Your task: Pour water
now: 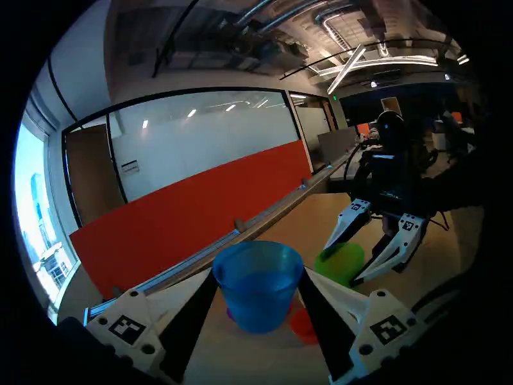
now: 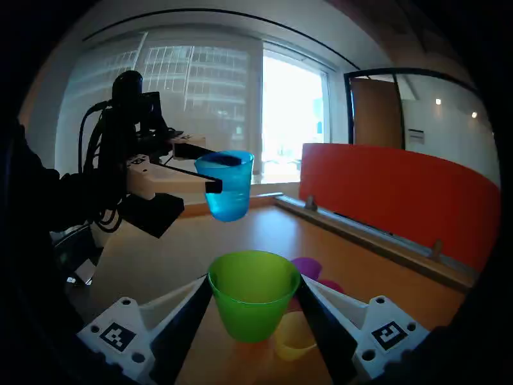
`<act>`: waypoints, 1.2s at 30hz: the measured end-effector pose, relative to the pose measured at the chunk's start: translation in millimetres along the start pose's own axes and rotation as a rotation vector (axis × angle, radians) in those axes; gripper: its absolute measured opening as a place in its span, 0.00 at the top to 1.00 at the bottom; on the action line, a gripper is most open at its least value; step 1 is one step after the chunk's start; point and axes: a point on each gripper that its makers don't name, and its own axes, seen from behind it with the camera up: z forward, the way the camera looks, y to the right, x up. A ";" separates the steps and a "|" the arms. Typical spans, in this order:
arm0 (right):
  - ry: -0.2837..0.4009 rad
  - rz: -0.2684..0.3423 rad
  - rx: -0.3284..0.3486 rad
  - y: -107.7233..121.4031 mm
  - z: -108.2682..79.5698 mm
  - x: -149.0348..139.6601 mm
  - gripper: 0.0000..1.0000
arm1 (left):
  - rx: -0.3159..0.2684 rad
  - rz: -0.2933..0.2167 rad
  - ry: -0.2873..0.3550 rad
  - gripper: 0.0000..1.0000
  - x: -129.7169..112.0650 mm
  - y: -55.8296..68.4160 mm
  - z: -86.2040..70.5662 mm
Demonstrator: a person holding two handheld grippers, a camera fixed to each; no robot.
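The left hand-held gripper (image 1: 258,277) pinches a translucent blue plastic cup (image 1: 258,301) by its sides, both fingers pressed on it, holding it upright so the water inside does not spill. The right hand-held gripper (image 2: 254,285) clamps an empty translucent green plastic cup (image 2: 253,308) the same way, lower and nearer the wooden bench (image 2: 147,263), probably as the receiver. The blue cup hangs higher and apart from it, not yet tipped.

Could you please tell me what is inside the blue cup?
The blue cup, gripped by the left tool, holds water, whose level shows through the translucent wall. Its inner bottom cannot be made out.
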 end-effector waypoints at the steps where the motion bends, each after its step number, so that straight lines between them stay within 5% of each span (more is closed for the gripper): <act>1: -0.001 0.000 0.002 -0.8 0.5 -0.2 0.08 | 0.003 0.007 0.001 0.15 0.5 -0.1 0.0; 36: -0.007 0.020 0.070 -27.9 19.2 -5.5 0.07 | 0.047 0.157 0.011 0.15 12.0 -0.1 0.2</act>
